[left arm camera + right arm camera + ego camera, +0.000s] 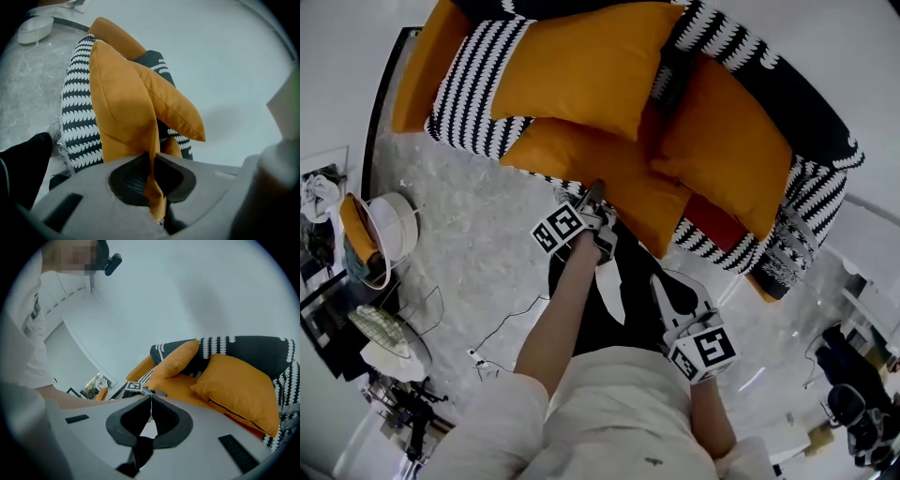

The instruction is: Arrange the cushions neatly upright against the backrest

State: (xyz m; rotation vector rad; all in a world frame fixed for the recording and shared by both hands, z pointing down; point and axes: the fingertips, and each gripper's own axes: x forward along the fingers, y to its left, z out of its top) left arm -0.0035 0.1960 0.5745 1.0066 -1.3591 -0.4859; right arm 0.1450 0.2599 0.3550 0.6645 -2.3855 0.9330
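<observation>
White shirt cloth (pixel 609 412) filled the bottom of the head view, and both bare forearms reached out from it over a pale marbled floor (pixel 478 253).

Nearest was the right gripper (pixel 661 281), held low and short of the sofa. Its own view showed its jaws pressed together with nothing between them. It carried no cushion and touched none.

Farther out, the left gripper (pixel 592 192) reached the front edge of the seat. Its jaws were clamped tight on a fold of orange fabric, a corner of the front cushion (pixel 619 178). In the left gripper view that cushion (pixel 119 108) rose up from the pinched corner, lifted on edge rather than lying flat, with the black-and-white patterned sofa (pixel 77 117) behind it.

Beyond the held cushion, two more orange cushions sat deeper on the seat. The left cushion (pixel 581 66) leaned against the patterned backrest (pixel 797 103), fairly upright. The right cushion (pixel 727 141) lay tilted toward the sofa's right end, its lower corner touching the front cushion. A red patch (pixel 712 220) showed under it (whether seat or another cushion I could not tell).

The sofa's orange arm (pixel 427 66) closed off the far left side.
</observation>
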